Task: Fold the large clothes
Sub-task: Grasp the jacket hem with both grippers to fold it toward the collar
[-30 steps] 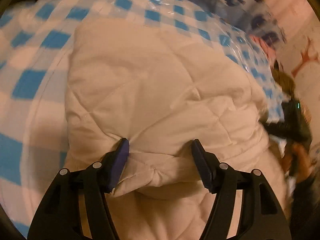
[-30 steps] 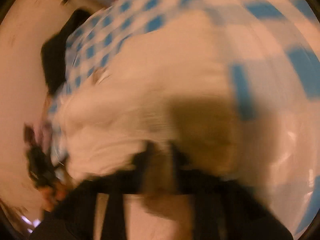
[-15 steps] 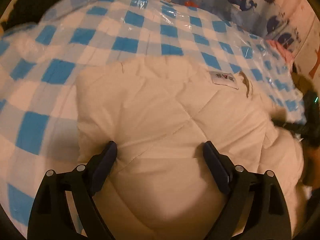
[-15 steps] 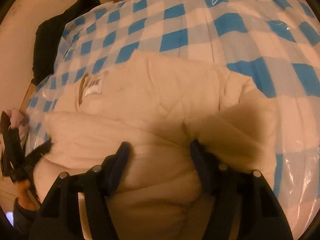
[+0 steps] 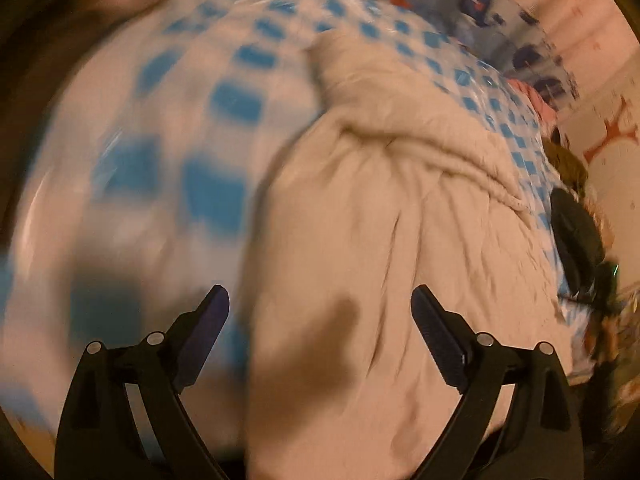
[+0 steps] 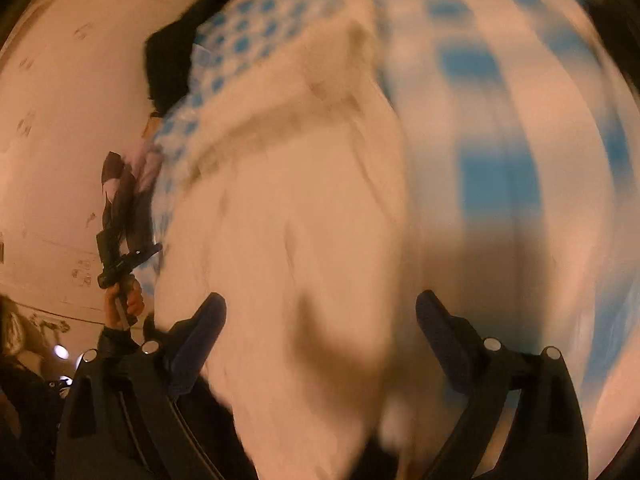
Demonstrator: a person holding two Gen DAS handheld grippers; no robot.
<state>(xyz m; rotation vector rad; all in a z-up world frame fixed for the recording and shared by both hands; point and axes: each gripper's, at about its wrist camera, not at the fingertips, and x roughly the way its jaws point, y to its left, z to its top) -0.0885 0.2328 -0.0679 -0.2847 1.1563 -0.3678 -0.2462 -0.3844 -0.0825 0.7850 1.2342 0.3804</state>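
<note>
A cream quilted padded jacket (image 5: 380,220) lies folded in a long bundle on a blue-and-white checked plastic sheet (image 5: 224,100). Both views are motion-blurred. My left gripper (image 5: 320,312) hovers above the jacket's near end, its jaws still opening wide, and nothing is pinched between the pads. My right gripper (image 6: 320,312) likewise hangs over the jacket (image 6: 288,220), jaws opening wide, pads clear of the fabric. In the right wrist view the left gripper (image 6: 120,240) appears at the left edge, held in a hand.
The checked sheet (image 6: 500,120) covers a bed. Whale-print fabric (image 5: 500,20) lies along the far side. A black garment (image 6: 176,52) rests at the bed's far corner beside a pale wall (image 6: 60,100). The other gripper (image 5: 576,236) shows dark at the right edge.
Both grippers let go of the jacket and opened wide. Both pulled back and swung sideways, so the folded jacket now stretches away lengthwise under them.
</note>
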